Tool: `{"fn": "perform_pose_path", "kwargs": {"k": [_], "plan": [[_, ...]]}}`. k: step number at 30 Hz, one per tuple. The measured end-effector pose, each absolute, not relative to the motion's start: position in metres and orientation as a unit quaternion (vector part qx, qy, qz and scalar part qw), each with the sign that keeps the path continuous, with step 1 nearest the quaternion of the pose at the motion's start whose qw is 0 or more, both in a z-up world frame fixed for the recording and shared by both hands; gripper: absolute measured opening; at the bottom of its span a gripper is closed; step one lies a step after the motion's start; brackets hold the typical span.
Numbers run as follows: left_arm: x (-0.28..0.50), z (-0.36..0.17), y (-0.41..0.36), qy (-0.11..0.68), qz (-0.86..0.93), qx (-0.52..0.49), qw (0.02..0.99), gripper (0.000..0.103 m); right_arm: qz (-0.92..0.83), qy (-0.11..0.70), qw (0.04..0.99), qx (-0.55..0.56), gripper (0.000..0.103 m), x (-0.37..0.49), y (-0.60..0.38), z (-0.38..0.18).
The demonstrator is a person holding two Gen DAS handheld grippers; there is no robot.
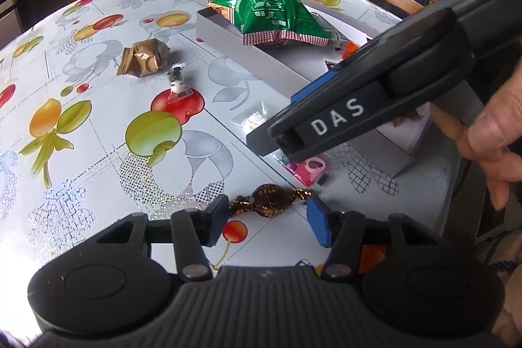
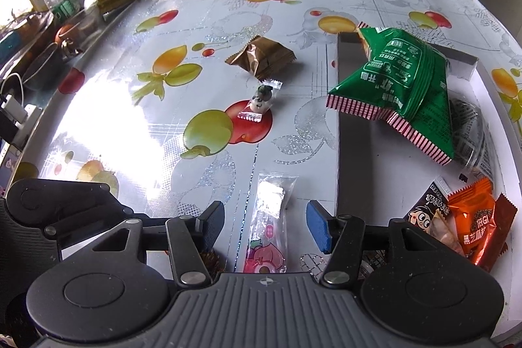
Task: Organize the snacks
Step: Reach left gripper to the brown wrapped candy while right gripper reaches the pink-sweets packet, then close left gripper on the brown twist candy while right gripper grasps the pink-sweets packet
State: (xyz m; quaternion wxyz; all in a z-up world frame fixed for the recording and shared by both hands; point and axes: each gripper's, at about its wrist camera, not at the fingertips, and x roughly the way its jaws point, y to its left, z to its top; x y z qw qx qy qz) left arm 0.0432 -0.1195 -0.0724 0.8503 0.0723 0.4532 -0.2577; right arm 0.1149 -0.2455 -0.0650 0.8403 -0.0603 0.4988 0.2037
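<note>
Left wrist view: the left hand-held gripper (image 1: 266, 222) stands spread wide, a brown-and-gold twisted candy (image 1: 270, 200) lying on the tabletop (image 1: 98, 126) between its fingers, touching neither pad. Just beyond, the right hand-held gripper (image 1: 277, 145) crosses the view above a pink-ended clear sachet (image 1: 308, 167). In the right wrist view that gripper (image 2: 266, 222) is likewise released, the sachet (image 2: 270, 217) lying between its fingers. Farther out lie a small panda sweet (image 1: 177, 83) and a brown packet (image 1: 143, 57). The green bag (image 1: 277, 13) rests across the white box (image 1: 228, 36).
</note>
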Motion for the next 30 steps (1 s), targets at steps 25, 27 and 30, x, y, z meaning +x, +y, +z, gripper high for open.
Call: {"fn": "perform_pose_path", "kwargs": {"k": [25, 27, 30], "plan": [[0.033, -0.071, -0.115, 0.448, -0.281, 0.101, 0.843, 0.033, 0.203, 0.505, 0.832, -0.101, 0.053, 0.121, -0.227, -0.079], [0.033, -0.069, -0.114, 0.44, -0.276, 0.103, 0.848, 0.033, 0.203, 0.507, 0.832, -0.101, 0.053, 0.122, -0.226, -0.079], [0.033, -0.068, -0.116, 0.431, -0.283, 0.113, 0.849, 0.033, 0.202, 0.508, 0.831, -0.103, 0.053, 0.122, -0.226, -0.079]]}}
